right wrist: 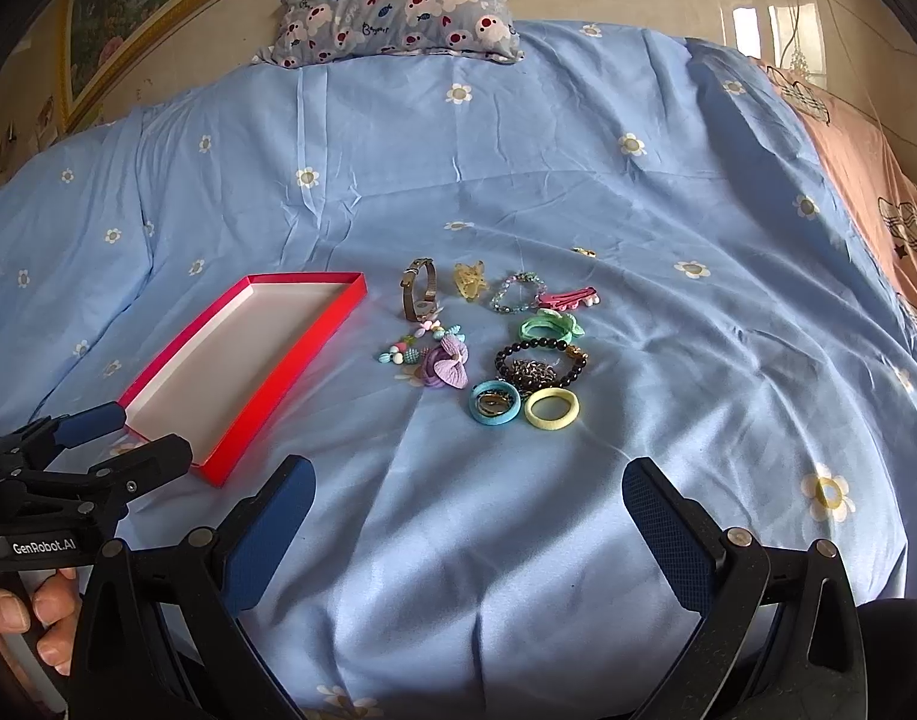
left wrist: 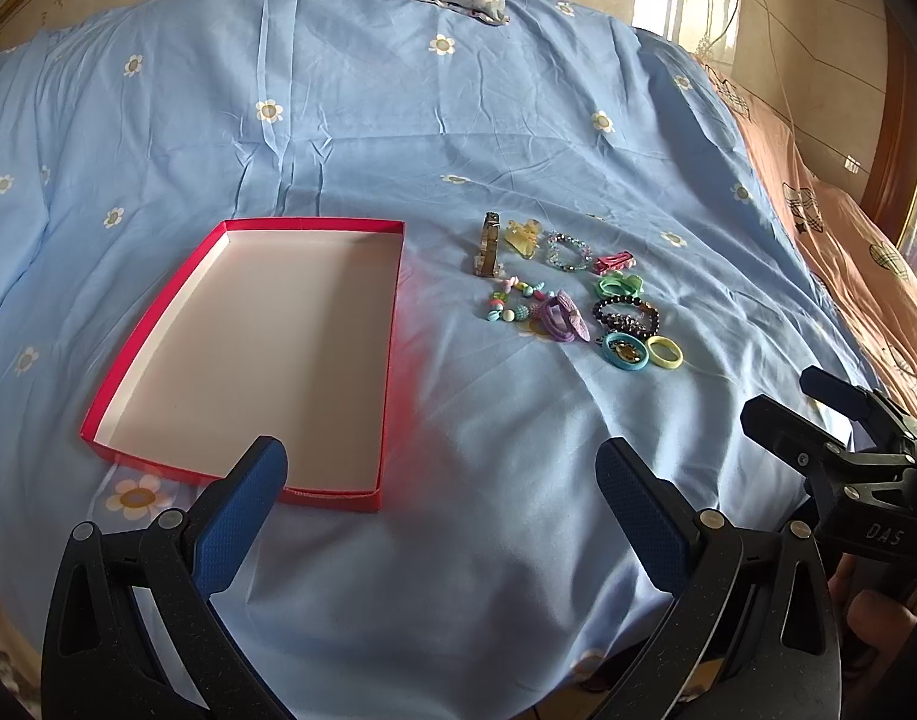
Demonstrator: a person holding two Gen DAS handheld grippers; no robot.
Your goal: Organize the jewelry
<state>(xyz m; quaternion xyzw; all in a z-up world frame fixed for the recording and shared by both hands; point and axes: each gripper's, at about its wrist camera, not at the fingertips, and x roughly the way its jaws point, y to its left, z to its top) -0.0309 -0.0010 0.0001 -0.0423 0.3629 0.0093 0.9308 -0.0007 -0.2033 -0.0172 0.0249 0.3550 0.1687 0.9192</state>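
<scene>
A shallow red box (left wrist: 392, 324) with a white inside lies on the blue bedspread, also in the right wrist view (right wrist: 278, 384). To its right lies a cluster of jewelry: a watch (left wrist: 488, 246) (right wrist: 420, 291), yellow clip (left wrist: 521, 238), bead bracelet (left wrist: 568, 251), pink clip (left wrist: 614, 262), pastel bead bracelet (left wrist: 515, 300), purple flower tie (left wrist: 563, 317), black bead bracelet (left wrist: 626, 313), blue ring (left wrist: 625, 354) (right wrist: 494, 402), yellow ring (left wrist: 664, 352) (right wrist: 551, 409). My left gripper (left wrist: 440, 474) is open and empty near the box's front edge. My right gripper (right wrist: 467, 492) is open and empty in front of the jewelry.
A patterned pillow (right wrist: 398, 6) lies at the head of the bed. A pink blanket (left wrist: 842, 240) covers the right side. The other gripper shows at the right edge of the left wrist view (left wrist: 836, 420) and at the left edge of the right wrist view (right wrist: 92, 438).
</scene>
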